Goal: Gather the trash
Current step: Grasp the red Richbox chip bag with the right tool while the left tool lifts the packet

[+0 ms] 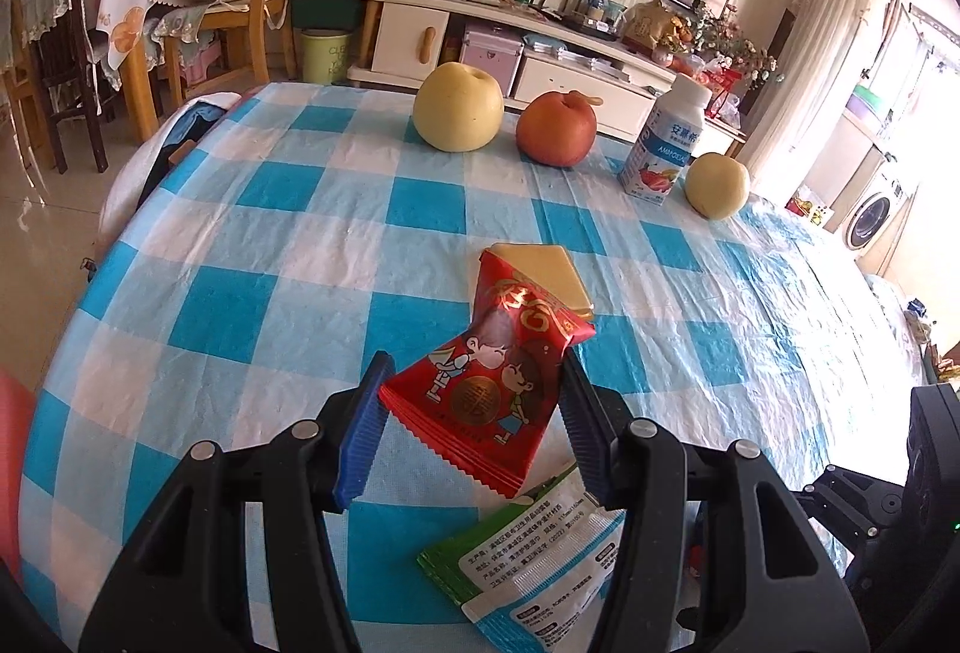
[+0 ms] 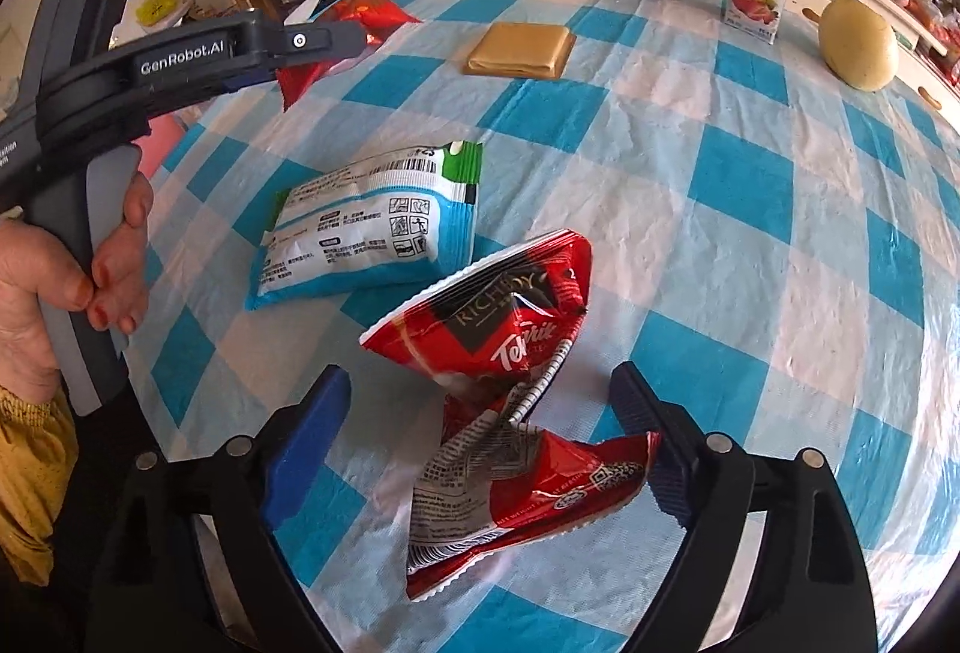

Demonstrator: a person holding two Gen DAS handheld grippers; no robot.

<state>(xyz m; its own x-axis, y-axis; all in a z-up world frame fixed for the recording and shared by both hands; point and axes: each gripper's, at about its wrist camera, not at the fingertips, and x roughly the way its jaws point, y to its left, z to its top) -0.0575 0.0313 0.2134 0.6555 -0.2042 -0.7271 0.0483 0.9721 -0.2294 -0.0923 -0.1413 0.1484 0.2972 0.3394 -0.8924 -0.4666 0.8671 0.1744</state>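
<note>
Since wrappers crumple, I clamp the left gripper (image 1: pixel 474 401) on the red cartoon-printed snack wrapper (image 1: pixel 486 383); my right gripper (image 2: pixel 480 413) straddles, wide apart, the crumpled red foil packet (image 2: pixel 498 389).

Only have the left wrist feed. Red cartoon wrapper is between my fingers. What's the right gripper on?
Observer: The right gripper is open, with a crumpled red snack wrapper lying on the table between its fingers.
Operator: Is my wrapper off the table?
Observer: It looks so. In the right wrist view, the red cartoon wrapper hangs from the left gripper, above the table.
Operator: What's the yellow thing behind my wrapper?
Observer: A gold square packet, lying flat. Nothing is touching it.
Operator: And the white pack below me?
Observer: The white and blue pack lies close beside the crumpled red snack wrapper.
</note>
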